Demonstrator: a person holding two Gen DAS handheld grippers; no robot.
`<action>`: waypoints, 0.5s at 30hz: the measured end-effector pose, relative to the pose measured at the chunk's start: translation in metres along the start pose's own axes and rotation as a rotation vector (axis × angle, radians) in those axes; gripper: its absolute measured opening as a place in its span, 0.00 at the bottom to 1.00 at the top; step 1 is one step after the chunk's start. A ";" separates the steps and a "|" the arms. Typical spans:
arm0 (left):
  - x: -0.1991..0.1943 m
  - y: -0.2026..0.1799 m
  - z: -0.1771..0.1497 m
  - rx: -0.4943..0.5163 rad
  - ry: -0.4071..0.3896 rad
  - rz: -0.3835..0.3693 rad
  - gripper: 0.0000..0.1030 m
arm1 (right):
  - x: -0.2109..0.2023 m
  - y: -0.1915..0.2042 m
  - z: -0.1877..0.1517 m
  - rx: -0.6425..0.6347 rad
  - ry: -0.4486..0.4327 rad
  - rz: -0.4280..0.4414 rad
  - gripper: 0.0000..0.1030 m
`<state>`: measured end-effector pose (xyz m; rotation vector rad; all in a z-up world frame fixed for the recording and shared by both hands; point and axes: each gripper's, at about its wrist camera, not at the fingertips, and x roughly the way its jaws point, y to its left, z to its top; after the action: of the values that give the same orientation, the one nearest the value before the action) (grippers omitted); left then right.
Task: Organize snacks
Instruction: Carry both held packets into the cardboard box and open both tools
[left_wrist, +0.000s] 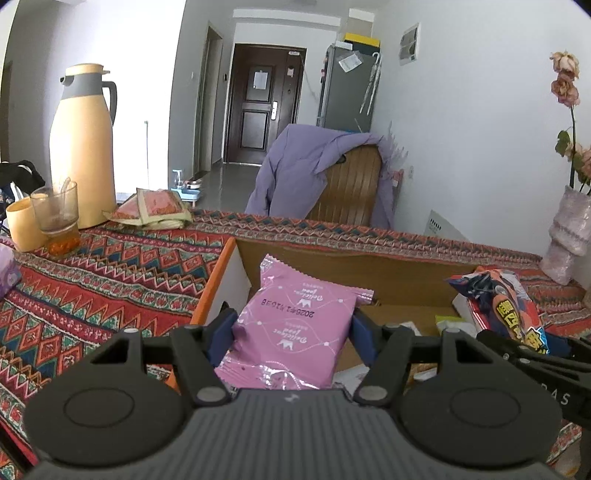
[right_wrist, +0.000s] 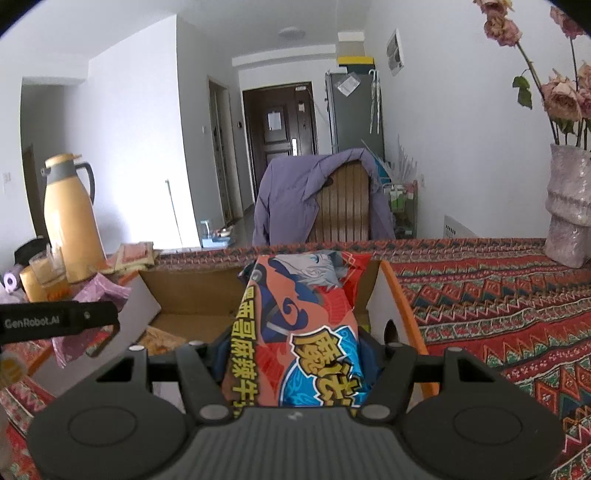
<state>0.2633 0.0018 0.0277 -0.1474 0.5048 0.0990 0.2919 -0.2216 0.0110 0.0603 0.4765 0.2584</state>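
A: Start at the grippers. What are they carrying?

B: The left gripper (left_wrist: 291, 328) is clamped on a pink snack packet (left_wrist: 295, 325), its blue pads pressing both sides. The right gripper (right_wrist: 295, 354) is closed on a red-and-blue snack bag (right_wrist: 303, 325) with yellow lettering. Both snacks hang over the open cardboard box (left_wrist: 354, 273).

A: And under the box?

B: A table covered in a red patterned cloth (left_wrist: 103, 280). Beyond it, a chair (left_wrist: 351, 188) draped with a purple jacket (left_wrist: 291, 166), then a hallway to a dark door (left_wrist: 264, 103) with a grey fridge (left_wrist: 347, 88) beside it.

A: Does either view add anything?

B: The left view gives the yellow thermos (left_wrist: 83, 144), a glass (left_wrist: 57, 218), a yellow cup (left_wrist: 23, 225) and flat sachets (left_wrist: 155, 208) clearly. The right view shows the vase (right_wrist: 569, 210) of dried roses (right_wrist: 561, 99) in full, and a finger-hole in the box's right wall.
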 end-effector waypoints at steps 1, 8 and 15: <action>0.001 0.001 -0.001 0.002 0.004 -0.002 0.64 | 0.001 -0.001 -0.001 -0.001 0.005 0.000 0.64; -0.004 0.008 -0.004 -0.014 -0.029 -0.003 0.92 | -0.001 -0.007 -0.004 0.014 0.001 0.008 0.99; -0.014 0.014 0.000 -0.051 -0.071 0.013 1.00 | -0.007 -0.010 -0.006 0.015 -0.015 0.001 1.00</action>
<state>0.2489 0.0144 0.0329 -0.1899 0.4326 0.1295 0.2856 -0.2329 0.0079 0.0768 0.4636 0.2548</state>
